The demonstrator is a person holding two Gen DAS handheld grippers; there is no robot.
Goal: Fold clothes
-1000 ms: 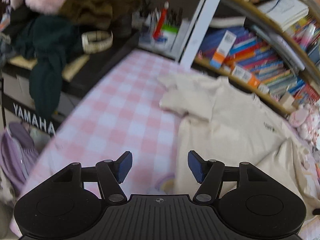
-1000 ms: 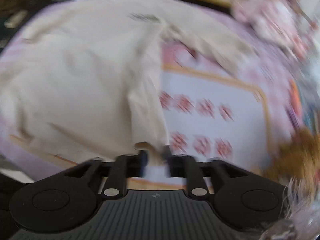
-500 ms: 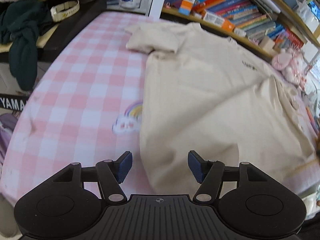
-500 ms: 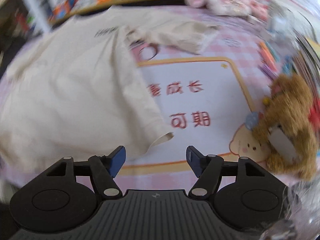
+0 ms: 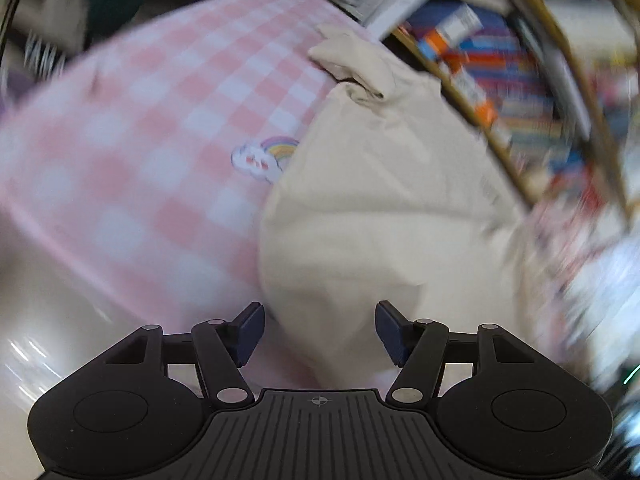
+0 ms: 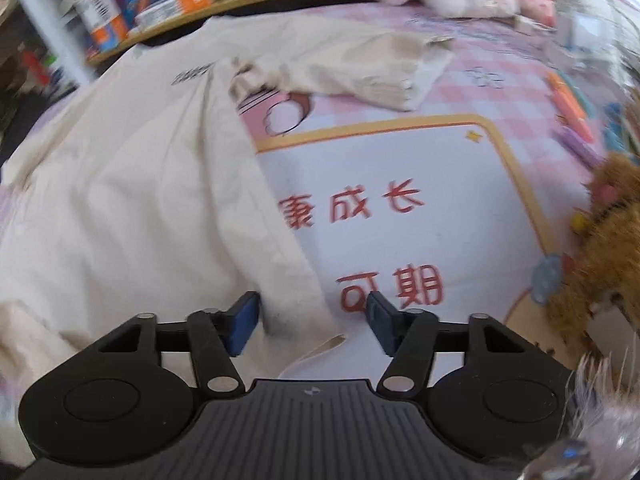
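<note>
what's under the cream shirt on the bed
The shirt lies on a pink checked sheet, partly covering a rainbow print and the white panel with red characters. Anything else beneath is hidden.

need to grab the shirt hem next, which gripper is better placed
Right. The right gripper is open with the cream shirt hem corner between its fingers; the left gripper view is motion-blurred.

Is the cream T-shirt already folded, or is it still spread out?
Spread out: the T-shirt lies flat on the bed, one sleeve extended, no fold.
</note>
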